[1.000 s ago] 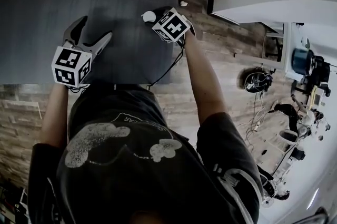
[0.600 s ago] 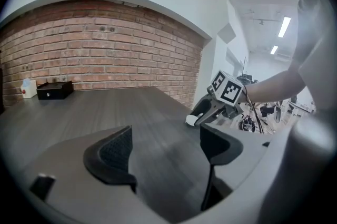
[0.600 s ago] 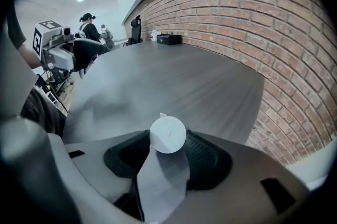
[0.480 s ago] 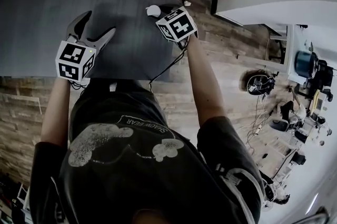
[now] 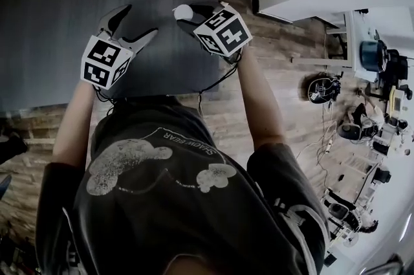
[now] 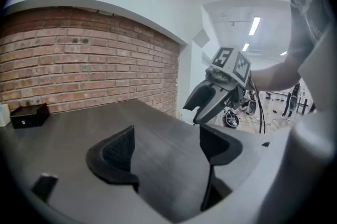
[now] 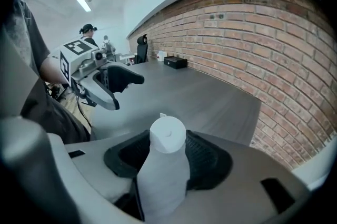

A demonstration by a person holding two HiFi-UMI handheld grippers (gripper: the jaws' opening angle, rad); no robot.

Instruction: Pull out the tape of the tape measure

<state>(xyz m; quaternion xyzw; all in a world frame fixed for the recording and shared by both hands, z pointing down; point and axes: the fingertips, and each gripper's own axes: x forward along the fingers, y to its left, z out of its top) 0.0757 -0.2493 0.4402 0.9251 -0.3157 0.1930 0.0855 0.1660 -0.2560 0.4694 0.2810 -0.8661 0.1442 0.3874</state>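
The tape measure (image 5: pixel 183 11) is a white round case, and my right gripper (image 5: pixel 189 13) is shut on it near the dark table's (image 5: pixel 58 2) right edge. In the right gripper view the white case (image 7: pixel 167 165) stands upright between the two black pads (image 7: pixel 206 157), which press on its sides. No tape shows outside the case. My left gripper (image 5: pixel 138 21) hovers over the table to the left of it, jaws wide open and empty. In the left gripper view its pads (image 6: pixel 120 148) frame bare table, with the right gripper (image 6: pixel 211 100) beyond them.
A small black box (image 6: pixel 23 115) sits at the far end of the table by the brick wall (image 6: pixel 79 65). The table's right edge (image 5: pixel 217 21) drops to wooden flooring (image 5: pixel 284 66). Cables hang from both grippers toward the person's body (image 5: pixel 181 196).
Both grippers have shifted slightly up and to the right in the head view. The right one still holds the white case, and the left one stays open.
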